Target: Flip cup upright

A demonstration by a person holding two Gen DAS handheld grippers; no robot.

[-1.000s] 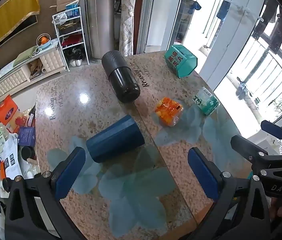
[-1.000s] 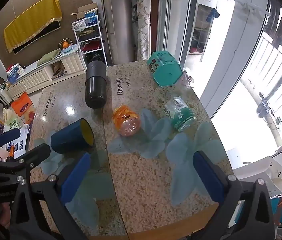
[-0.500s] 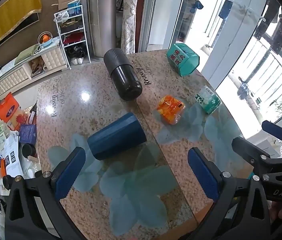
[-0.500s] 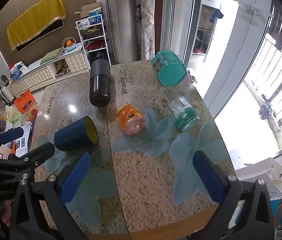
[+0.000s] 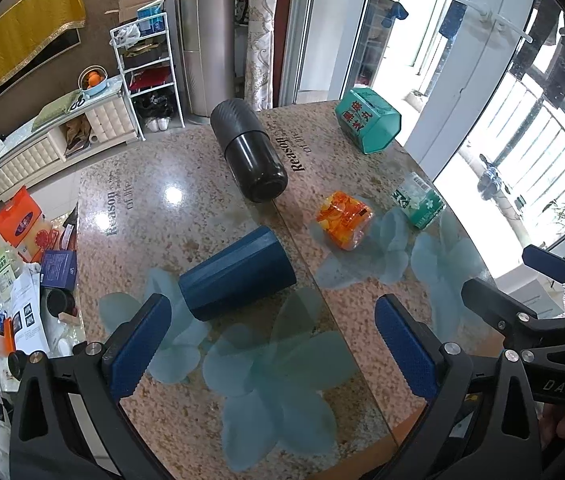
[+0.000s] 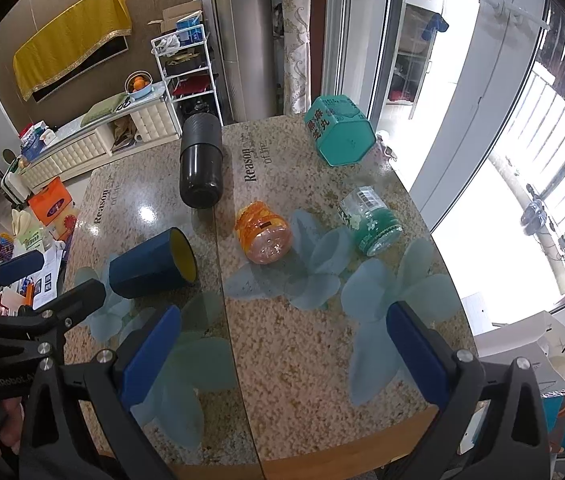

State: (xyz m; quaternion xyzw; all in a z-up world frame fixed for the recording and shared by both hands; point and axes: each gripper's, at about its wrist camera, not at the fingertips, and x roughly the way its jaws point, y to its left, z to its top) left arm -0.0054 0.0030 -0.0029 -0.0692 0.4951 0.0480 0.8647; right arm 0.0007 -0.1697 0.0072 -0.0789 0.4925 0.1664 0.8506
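A dark blue cup [image 5: 238, 274] with a yellow inside lies on its side on the granite table [image 5: 154, 184]; it also shows in the right wrist view [image 6: 150, 266], mouth towards the right. My left gripper [image 5: 272, 346] is open and empty, held above the table just short of the cup. My right gripper [image 6: 282, 350] is open and empty, over the table's near edge to the right of the cup. Each gripper shows at the edge of the other's view.
A black flask [image 5: 248, 156] lies on its side behind the cup. An orange jar [image 5: 344, 220], a green-labelled jar [image 5: 418, 204] and a teal hexagonal tin [image 5: 366, 120] lie to the right. Floor clutter lies past the left table edge.
Both grippers have drawn slightly back and up, so the table objects sit a little farther away in view. The cup has not moved.
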